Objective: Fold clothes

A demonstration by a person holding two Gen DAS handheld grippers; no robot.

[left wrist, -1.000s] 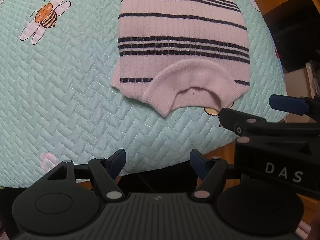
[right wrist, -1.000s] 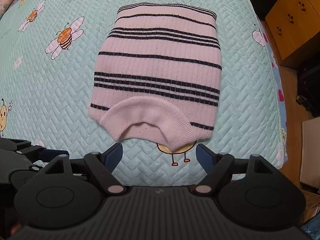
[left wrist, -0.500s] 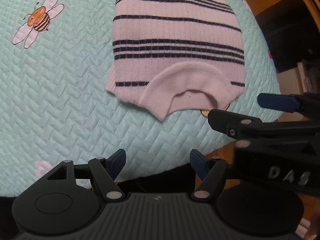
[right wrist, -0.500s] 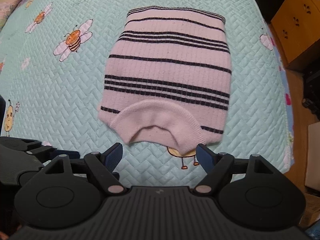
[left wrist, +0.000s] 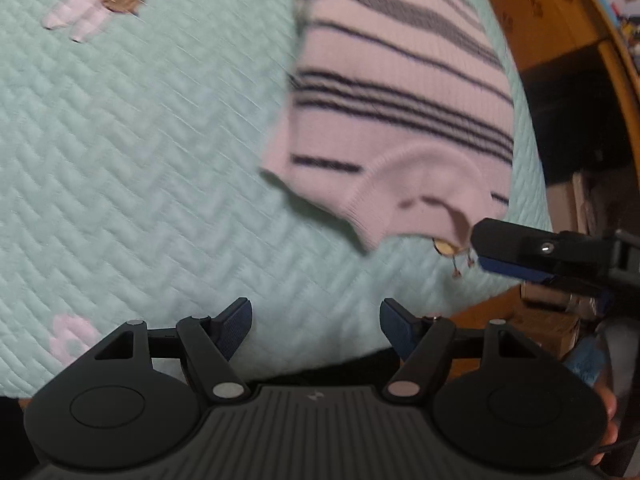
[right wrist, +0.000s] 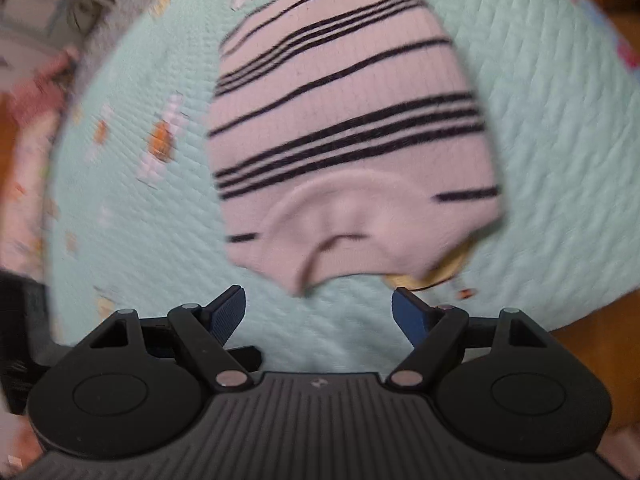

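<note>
A pink sweater with dark stripes [left wrist: 400,92] lies folded flat on the mint quilted bed, collar end nearest me; it also shows in the right wrist view [right wrist: 352,128]. My left gripper [left wrist: 316,324] is open and empty, short of the sweater's near left corner. My right gripper [right wrist: 318,312] is open and empty just in front of the collar [right wrist: 340,232]; in the left wrist view one of its fingers [left wrist: 516,244] lies close to the collar's right end. Both views are motion-blurred.
The mint quilt [left wrist: 140,160] has bee and flower prints. The bed's near edge runs just under both grippers. Wooden drawers [left wrist: 532,12] and dark furniture stand to the right of the bed. Bedding or pillows [right wrist: 44,12] lie at far left.
Both grippers have swung: the right one has moved in closer to the collar and turned, the left has shifted left. The sweater lies as before. Both stay open.
</note>
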